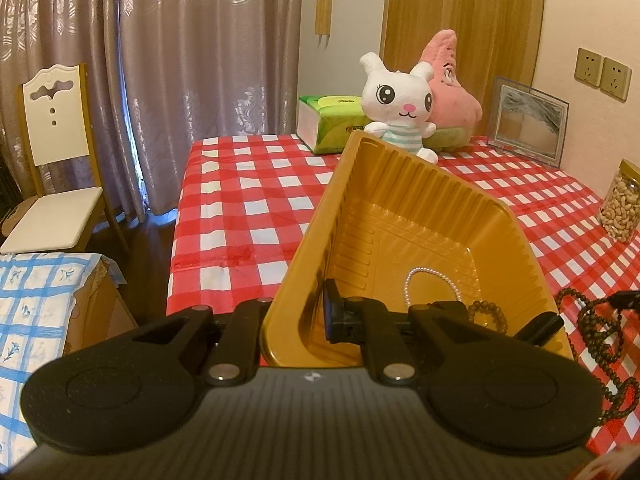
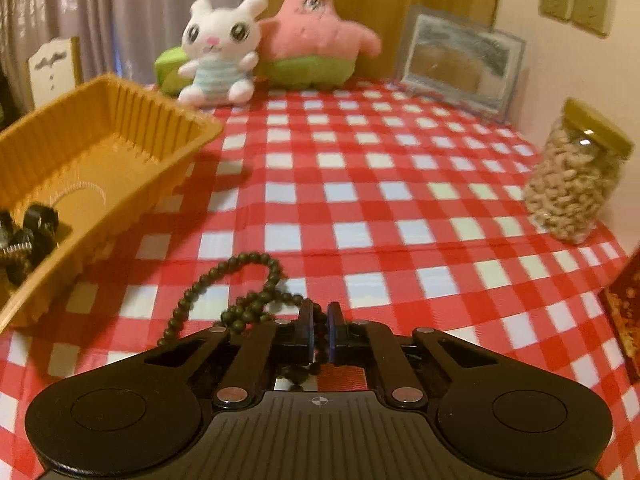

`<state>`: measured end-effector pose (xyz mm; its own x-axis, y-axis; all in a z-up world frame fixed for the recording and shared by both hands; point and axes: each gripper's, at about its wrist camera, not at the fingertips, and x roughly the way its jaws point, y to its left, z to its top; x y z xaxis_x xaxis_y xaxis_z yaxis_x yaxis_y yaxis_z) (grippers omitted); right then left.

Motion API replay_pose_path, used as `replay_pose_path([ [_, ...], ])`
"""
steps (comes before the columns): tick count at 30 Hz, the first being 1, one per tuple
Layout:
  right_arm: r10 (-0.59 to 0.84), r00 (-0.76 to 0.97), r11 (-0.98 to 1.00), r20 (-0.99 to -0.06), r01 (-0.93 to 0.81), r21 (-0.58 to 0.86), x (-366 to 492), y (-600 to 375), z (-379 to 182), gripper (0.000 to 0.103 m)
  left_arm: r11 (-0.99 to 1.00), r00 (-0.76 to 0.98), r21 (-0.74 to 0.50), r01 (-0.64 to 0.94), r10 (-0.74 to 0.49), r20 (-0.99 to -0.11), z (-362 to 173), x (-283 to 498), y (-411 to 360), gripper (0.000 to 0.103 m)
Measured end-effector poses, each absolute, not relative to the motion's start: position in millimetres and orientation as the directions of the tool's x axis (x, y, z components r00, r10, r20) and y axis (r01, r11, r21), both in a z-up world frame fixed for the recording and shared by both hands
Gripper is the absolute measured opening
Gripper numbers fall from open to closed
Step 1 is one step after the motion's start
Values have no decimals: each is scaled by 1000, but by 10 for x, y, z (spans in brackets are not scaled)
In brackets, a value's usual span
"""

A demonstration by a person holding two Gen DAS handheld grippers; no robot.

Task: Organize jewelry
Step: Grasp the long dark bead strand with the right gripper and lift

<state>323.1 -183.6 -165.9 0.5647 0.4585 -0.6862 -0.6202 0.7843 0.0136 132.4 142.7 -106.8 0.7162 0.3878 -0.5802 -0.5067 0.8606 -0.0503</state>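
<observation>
My left gripper (image 1: 308,316) is shut on the near wall of a yellow plastic tray (image 1: 404,168), which is tipped up off the red checked tablecloth (image 1: 248,200). One finger is inside the tray and the other is hidden behind the wall. A white pearl bracelet (image 1: 430,280) and a brown bead bracelet (image 1: 488,312) lie in the tray. My right gripper (image 2: 320,330) is shut on a strand of a dark bead necklace (image 2: 240,264), whose loops lie on the cloth just ahead of it. In the right wrist view the tray (image 2: 160,100) stands to the left.
At the back of the table are a white rabbit plush (image 2: 218,48), a pink star plush (image 2: 316,28), a green tissue pack (image 1: 328,120) and a picture frame (image 2: 460,56). A jar of nuts (image 2: 576,176) stands at the right edge. A white chair (image 1: 56,152) is left of the table.
</observation>
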Motion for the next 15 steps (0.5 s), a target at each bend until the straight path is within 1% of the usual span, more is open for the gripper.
replay_pose_path([
  [6,466,626,825,-626,-564,50,3098,-2045,-1334,6,861,716,-47,-507,390,-579,-1066,1317,1418,11],
  [9,483,641,835,-596,-542,94,3016,-2167,-1156,6,862,718,-45,-505,391,-576,-1062,1311,1418,11],
  [15,508,645,844,-572,-505,180,2898,-2309,-912,6,862,718,-43,-505,392,-575,-1056,1317,1408,11],
])
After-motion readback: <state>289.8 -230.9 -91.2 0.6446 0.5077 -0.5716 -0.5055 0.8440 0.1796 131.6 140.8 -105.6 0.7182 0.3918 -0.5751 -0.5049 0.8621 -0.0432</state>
